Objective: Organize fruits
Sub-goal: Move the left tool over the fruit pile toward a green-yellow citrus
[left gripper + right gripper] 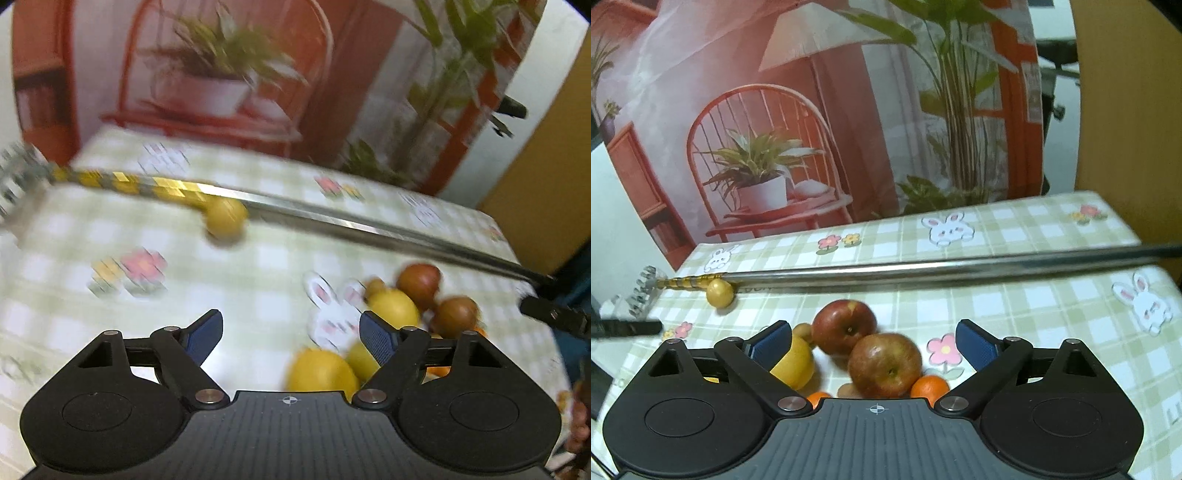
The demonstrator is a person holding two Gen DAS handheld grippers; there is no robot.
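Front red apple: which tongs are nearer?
Right. The right tongs hang open just above the front red apple, which sits between their tips. The left tongs hang open beside the pile, with that apple off to their right.

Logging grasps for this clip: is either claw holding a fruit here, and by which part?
Nothing is held. The left claw and right claw are both open, pads touching no fruit; the nearer apple lies on the tablecloth.

- Left gripper (291, 332): matte black linkage arms, round silver pivot screws, blue ribbed pads (376, 338).
- Ribbed dark-grey base plate, small white crosshair mark at centre.
- Right gripper (873, 341): same black build, blue textured pads (975, 349).
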